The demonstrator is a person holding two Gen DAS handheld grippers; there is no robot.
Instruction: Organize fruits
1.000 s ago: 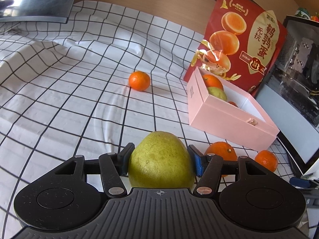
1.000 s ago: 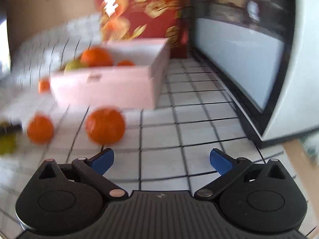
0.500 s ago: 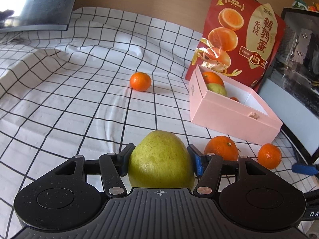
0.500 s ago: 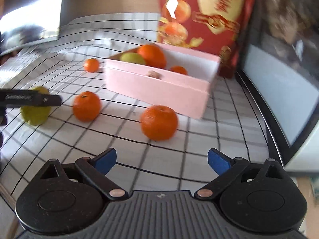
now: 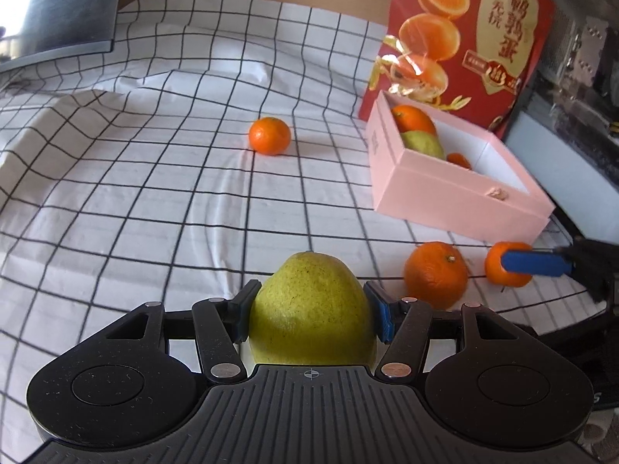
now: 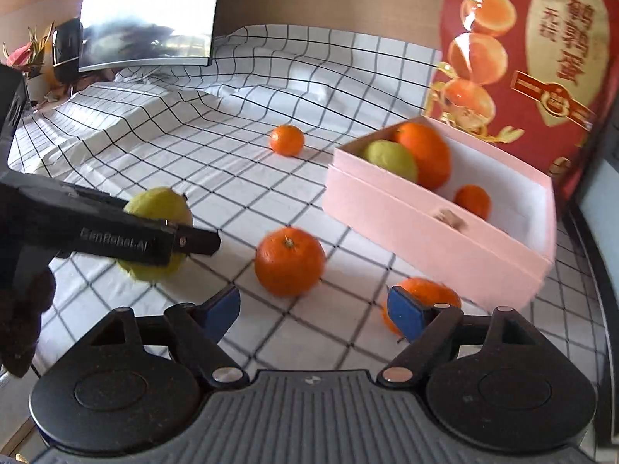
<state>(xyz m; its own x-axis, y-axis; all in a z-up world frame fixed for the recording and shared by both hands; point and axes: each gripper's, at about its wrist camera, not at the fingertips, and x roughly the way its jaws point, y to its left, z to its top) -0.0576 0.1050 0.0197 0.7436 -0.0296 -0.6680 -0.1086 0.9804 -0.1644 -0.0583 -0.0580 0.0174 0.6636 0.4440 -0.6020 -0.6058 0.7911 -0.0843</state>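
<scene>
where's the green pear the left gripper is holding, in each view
Left wrist view: the pear sits bottom centre, clamped in the left gripper.
Right wrist view: the same pear is at mid left, partly behind the left gripper's dark finger.
Shared landmark: the pink box, at the right in both views.
</scene>
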